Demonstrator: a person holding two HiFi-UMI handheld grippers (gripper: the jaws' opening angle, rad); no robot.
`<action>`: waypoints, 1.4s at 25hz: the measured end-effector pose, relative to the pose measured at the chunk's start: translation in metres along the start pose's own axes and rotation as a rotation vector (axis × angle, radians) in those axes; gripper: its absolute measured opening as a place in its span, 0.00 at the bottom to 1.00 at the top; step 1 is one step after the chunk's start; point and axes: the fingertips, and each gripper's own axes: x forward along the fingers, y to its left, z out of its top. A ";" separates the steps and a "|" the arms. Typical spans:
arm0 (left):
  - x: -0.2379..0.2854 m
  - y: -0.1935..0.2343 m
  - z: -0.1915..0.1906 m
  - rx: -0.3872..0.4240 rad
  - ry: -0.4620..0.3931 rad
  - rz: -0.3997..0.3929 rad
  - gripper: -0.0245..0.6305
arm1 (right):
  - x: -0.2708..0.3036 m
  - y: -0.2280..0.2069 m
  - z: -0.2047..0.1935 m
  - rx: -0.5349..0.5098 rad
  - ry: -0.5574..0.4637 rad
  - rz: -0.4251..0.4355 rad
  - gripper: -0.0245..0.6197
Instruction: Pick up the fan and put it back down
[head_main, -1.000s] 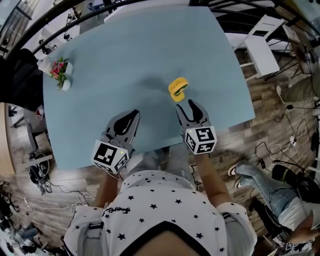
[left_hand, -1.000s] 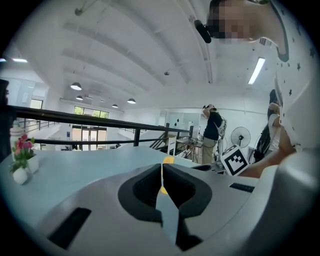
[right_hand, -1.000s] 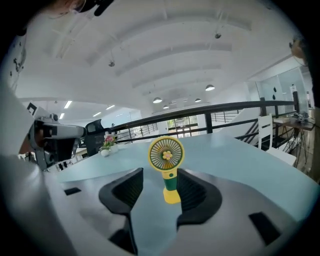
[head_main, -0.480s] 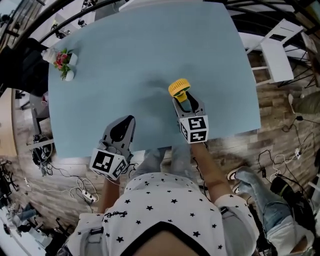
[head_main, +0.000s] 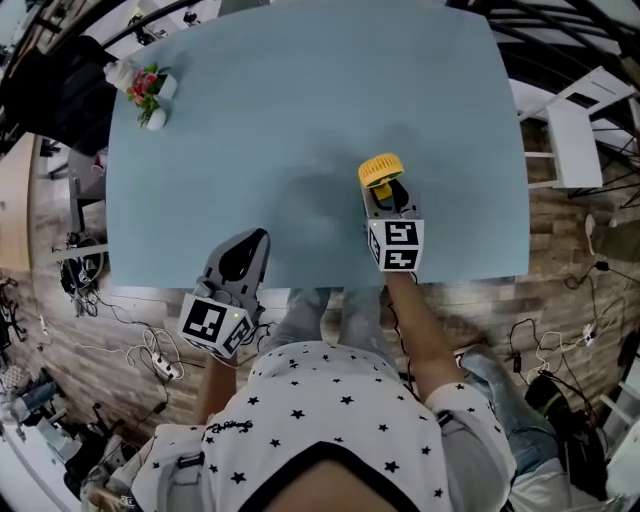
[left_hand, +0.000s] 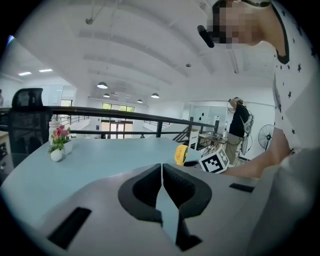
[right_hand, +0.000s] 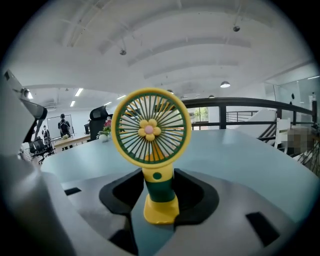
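The right gripper (right_hand: 155, 186) is pinching the upright fan (right_hand: 151, 131) by its slim green stem, base seemingly sitting on the table (head_main: 250, 120), so the top-heavy head is risking tilting or slipping during lifting, while the left gripper (left_hand: 161, 172) is idling with its jaws together and empty.

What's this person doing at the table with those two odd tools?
A person at a blue table holds a two-jaw gripper in each hand. The right gripper has closed on the green stem of a small yellow fan, which stands upright and looks not yet lifted. The left gripper is shut and empty, near the table's front edge. A small vase of flowers sits at the far left corner.
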 end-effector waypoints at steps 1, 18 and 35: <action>-0.002 0.001 0.000 0.000 0.002 0.003 0.08 | 0.002 0.000 0.001 0.000 0.001 -0.001 0.32; -0.002 0.003 0.023 0.033 -0.072 -0.035 0.08 | -0.015 0.002 0.055 -0.100 0.052 -0.105 0.31; 0.010 -0.014 0.075 0.062 -0.222 -0.111 0.09 | -0.100 0.003 0.161 -0.049 -0.199 -0.066 0.31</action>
